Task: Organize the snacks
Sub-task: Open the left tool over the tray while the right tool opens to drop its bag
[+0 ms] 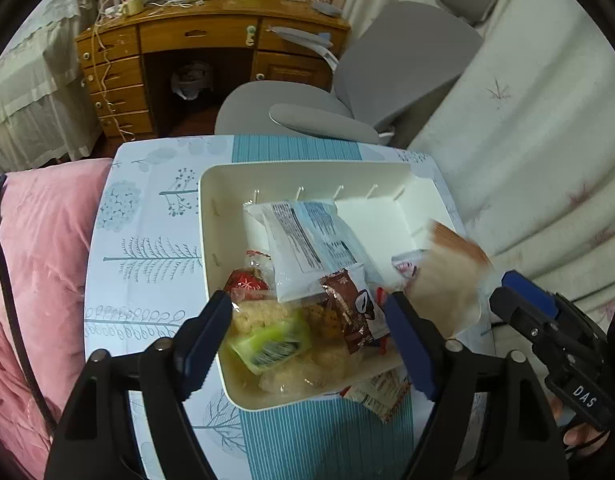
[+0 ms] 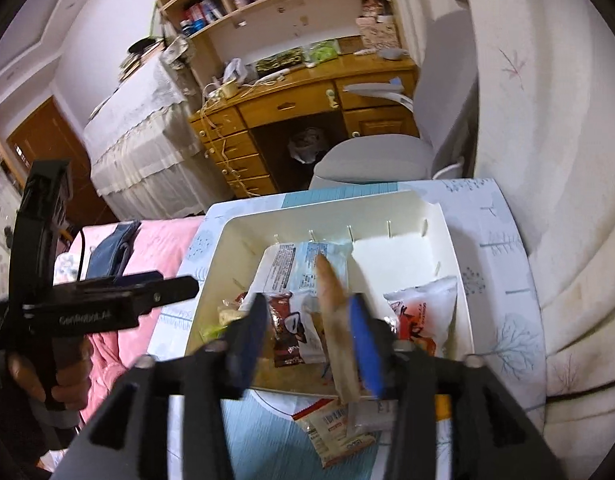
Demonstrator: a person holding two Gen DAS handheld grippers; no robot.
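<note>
Left wrist view. White bin: rectangular, slotted inner walls, standing on a tree-patterned tablecloth; long axis runs near to far.
- Left gripper: jaws spread wide, nothing between them, hovering over the near end of the bin.
- White-and-blue printed packet: largest item, lying flat at mid-bin, long axis running from the far left to the near right, text side up.
- Brown chocolate wrapper: slim, long axis near to far, overlapping the near edge of the printed packet.
- Green kiwi-print sweet: near-left corner, resting on clear bags of pale puffed snacks.
- Tan-and-white packet: motion-blurred, raised at the bin's right wall, its right edge at the right gripper; the grip itself is not clear from here.
- Small red-and-white sachet: on the cloth, just outside the near wall.

Right wrist view.
- Right gripper: jaws partly closed, the tan packet standing edge-on between them, long axis near to far, tip pointing toward the printed packet.
- Red-and-white bag: right side of the bin, upright against the wall.
- Sachet: on the cloth below the gripper.
- Left gripper: seen from the side at left, held well left of the bin.
</note>
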